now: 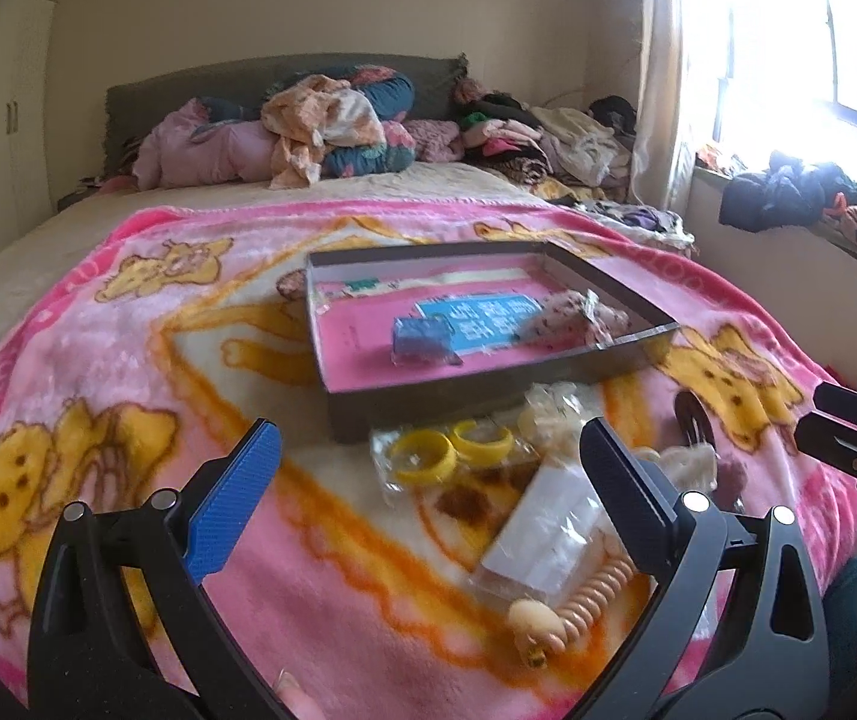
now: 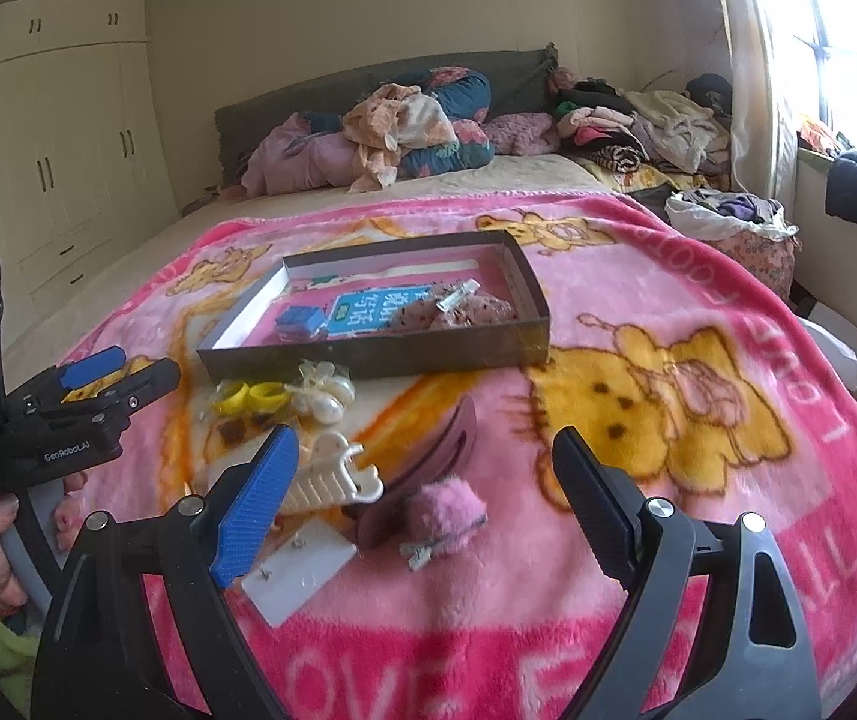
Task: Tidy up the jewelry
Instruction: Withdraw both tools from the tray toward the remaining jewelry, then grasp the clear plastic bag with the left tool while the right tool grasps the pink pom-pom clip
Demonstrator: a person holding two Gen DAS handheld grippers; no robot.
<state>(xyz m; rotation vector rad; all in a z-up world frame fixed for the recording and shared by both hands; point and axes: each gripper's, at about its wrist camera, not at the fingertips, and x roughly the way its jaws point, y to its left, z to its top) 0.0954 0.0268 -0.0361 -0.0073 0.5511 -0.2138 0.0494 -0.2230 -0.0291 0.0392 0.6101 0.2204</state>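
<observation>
Lying between the right gripper's (image 2: 422, 501) spread fingers, pink fluffy clip (image 2: 443, 513)

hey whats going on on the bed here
A person holds a two-finger gripper in each hand over a pink blanket, sorting accessories. Both the left gripper and the right gripper are open and hold nothing. A shallow box already contains a blue item and a clip. Loose on the blanket in front of it lie yellow rings, a cream claw clip, a fluffy pink clip and a white card.
</observation>
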